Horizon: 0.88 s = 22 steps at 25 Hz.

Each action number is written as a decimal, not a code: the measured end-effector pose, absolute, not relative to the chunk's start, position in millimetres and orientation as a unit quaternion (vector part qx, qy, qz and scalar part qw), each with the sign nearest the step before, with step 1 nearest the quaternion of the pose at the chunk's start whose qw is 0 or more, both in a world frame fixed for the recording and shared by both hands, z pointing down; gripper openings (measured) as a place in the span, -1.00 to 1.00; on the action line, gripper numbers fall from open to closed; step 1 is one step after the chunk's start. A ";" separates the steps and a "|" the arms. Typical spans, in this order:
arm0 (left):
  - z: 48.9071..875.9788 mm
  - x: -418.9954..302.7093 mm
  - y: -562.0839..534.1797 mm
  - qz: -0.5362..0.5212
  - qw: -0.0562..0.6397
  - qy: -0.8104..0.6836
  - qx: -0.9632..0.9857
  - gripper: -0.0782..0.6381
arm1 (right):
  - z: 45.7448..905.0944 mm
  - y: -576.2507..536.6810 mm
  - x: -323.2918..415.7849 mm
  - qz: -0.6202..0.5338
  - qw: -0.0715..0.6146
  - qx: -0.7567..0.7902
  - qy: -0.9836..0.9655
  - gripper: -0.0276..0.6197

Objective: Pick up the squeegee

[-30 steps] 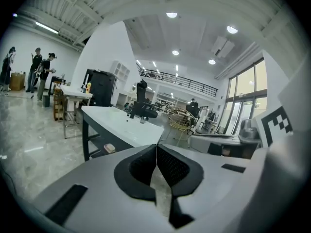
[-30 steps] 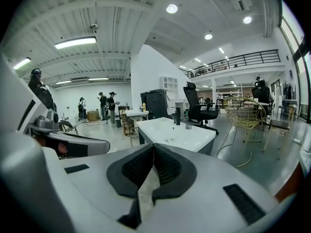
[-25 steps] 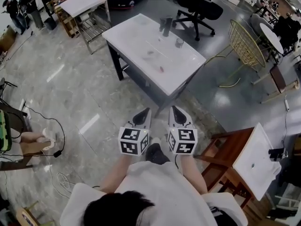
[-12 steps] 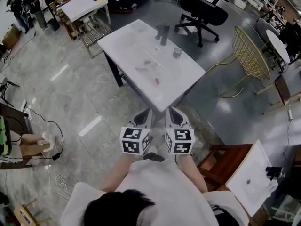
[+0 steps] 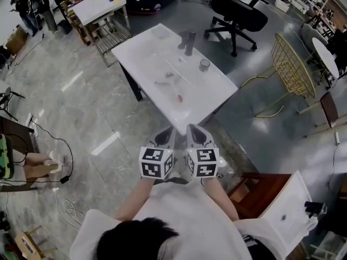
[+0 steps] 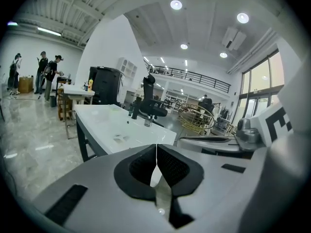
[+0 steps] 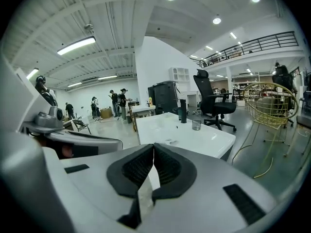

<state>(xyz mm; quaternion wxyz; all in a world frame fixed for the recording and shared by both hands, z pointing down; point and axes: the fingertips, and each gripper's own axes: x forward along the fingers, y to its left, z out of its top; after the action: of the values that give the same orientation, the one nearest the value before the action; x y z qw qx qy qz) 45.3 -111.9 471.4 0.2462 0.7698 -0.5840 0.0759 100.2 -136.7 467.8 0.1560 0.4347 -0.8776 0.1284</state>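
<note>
A white table [image 5: 209, 93] stands ahead of me. A long thin pale item [image 5: 179, 72], possibly the squeegee, lies on it beside a small pale object [image 5: 164, 81]; they are too small to tell apart clearly. My left gripper [image 5: 165, 136] and right gripper [image 5: 194, 134] are side by side just short of the table's near corner, both shut with nothing between the jaws. The table [image 6: 104, 123] fills the middle of the left gripper view beyond the left gripper [image 6: 156, 147]. It also lies ahead in the right gripper view [image 7: 189, 132], past the right gripper [image 7: 153, 147].
A dark bottle [image 5: 190, 43], a glass [image 5: 204, 64] and a small red thing [image 5: 179, 97] are on the table. A black office chair [image 5: 238, 12] and a gold wire chair [image 5: 290, 66] stand beyond and right. A wooden stool [image 5: 260, 191] is at my right; cables [image 5: 59, 167] lie left.
Both grippers have moved forward together toward the table's near corner, which now sits closer to their tips. Both stay shut.
</note>
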 end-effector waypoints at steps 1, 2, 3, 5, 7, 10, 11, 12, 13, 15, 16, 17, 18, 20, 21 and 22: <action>472.4 44.0 -113.6 0.074 0.247 -0.587 0.767 -0.70 | 468.4 -139.0 99.4 0.128 0.157 0.433 -0.878 -0.83; 473.5 42.8 -115.2 0.073 0.248 -0.590 0.765 -0.70 | 469.5 -141.4 99.0 0.128 0.158 0.433 -0.878 -0.83; 474.9 42.0 -116.3 0.072 0.249 -0.592 0.763 -0.70 | 470.9 -143.3 99.2 0.129 0.159 0.432 -0.878 -0.83; 478.8 41.1 -116.9 0.072 0.253 -0.594 0.760 -0.70 | 473.9 -144.8 100.4 0.132 0.164 0.431 -0.878 -0.83; 480.6 39.4 -117.9 0.072 0.255 -0.596 0.758 -0.70 | 474.8 -145.2 100.7 0.134 0.165 0.430 -0.877 -0.83; 478.5 36.4 -123.4 0.065 0.254 -0.599 0.756 -0.70 | 475.2 -147.8 99.5 0.134 0.167 0.430 -0.877 -0.83; 478.6 36.2 -125.0 0.063 0.253 -0.599 0.757 -0.70 | 477.4 -147.7 98.6 0.136 0.168 0.430 -0.877 -0.83; 479.3 36.1 -126.4 0.063 0.254 -0.599 0.757 -0.70 | 480.4 -147.1 96.8 0.139 0.171 0.428 -0.877 -0.83; 480.1 36.0 -127.9 0.062 0.254 -0.599 0.756 -0.70 | 483.0 -146.4 94.5 0.141 0.172 0.425 -0.877 -0.83; 480.8 36.6 -132.2 0.061 0.256 -0.598 0.757 -0.70 | 484.9 -145.8 89.6 0.143 0.173 0.420 -0.879 -0.83; 481.0 37.3 -134.8 0.060 0.257 -0.597 0.757 -0.70 | 484.9 -146.5 87.7 0.142 0.172 0.418 -0.881 -0.83; 481.4 37.8 -137.7 0.060 0.257 -0.596 0.758 -0.70 | 484.9 -148.2 86.1 0.142 0.172 0.415 -0.882 -0.83; 482.0 37.5 -141.1 0.060 0.256 -0.595 0.759 -0.70 | 485.4 -151.0 84.3 0.141 0.171 0.412 -0.884 -0.83; 484.0 34.3 -149.5 0.060 0.254 -0.594 0.761 -0.70 | 486.1 -159.9 80.0 0.142 0.167 0.408 -0.886 -0.83; 485.2 31.8 -154.4 0.061 0.253 -0.594 0.762 -0.70 | 485.8 -165.6 77.8 0.142 0.165 0.408 -0.887 -0.83; 486.1 29.1 -159.6 0.063 0.253 -0.593 0.762 -0.70 | 485.3 -171.5 75.6 0.141 0.163 0.410 -0.886 -0.83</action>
<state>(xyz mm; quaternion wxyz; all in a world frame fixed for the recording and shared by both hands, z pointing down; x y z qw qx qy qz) 29.1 -159.6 486.1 0.2526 0.7623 -0.5926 0.0626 75.6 -171.5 485.3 0.1630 0.4098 -0.8863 0.1411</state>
